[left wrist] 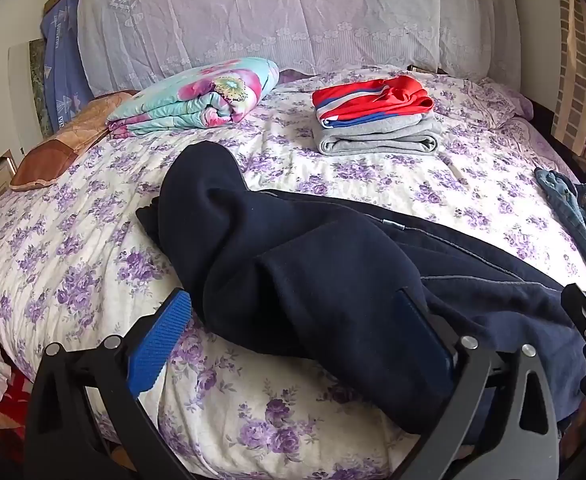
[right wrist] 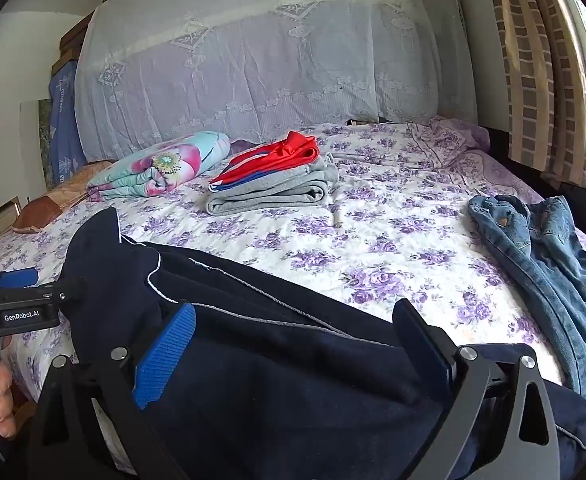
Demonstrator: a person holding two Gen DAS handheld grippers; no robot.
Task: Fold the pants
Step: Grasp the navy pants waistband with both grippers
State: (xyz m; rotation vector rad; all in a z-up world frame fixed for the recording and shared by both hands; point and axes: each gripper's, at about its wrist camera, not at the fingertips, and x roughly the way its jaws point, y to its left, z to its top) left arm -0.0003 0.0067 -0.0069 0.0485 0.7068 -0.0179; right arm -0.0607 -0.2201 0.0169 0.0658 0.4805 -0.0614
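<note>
- Bedroom scene: a bed [left wrist: 93, 240] spread with a purple-flowered sheet is shown filling both wrist views, a lace-draped headboard [left wrist: 277, 12] behind it and a checked curtain [right wrist: 533, 80] at its window side.
- Navy pants [left wrist: 313, 272] are seen lying across the near edge of the bed, the long axis running roughly crosswise in front of both grippers; one end is bunched and raised toward the headboard, while the other is draped down over the near edge.
- Blue jeans [right wrist: 545, 264] are pictured crumpled on the bed to the window side of the navy pants, apart from them.
- A floral quilt [left wrist: 197, 96] and a stack of folded clothes [left wrist: 377, 120], red on top of grey, are set nearer the headboard, well apart from the navy pants.
- The left gripper [left wrist: 293, 332] is shown wide open over the pants' bunched end, cloth lying against one finger and nothing clamped.
- The right gripper [right wrist: 293, 340] is likewise held wide open, straddling the pants just beside the left gripper; no fabric is pinched.
- Both grippers are judged equally near, the cloth directly ahead and beneath; a closing pinch on an edge appears to be called for next.
</note>
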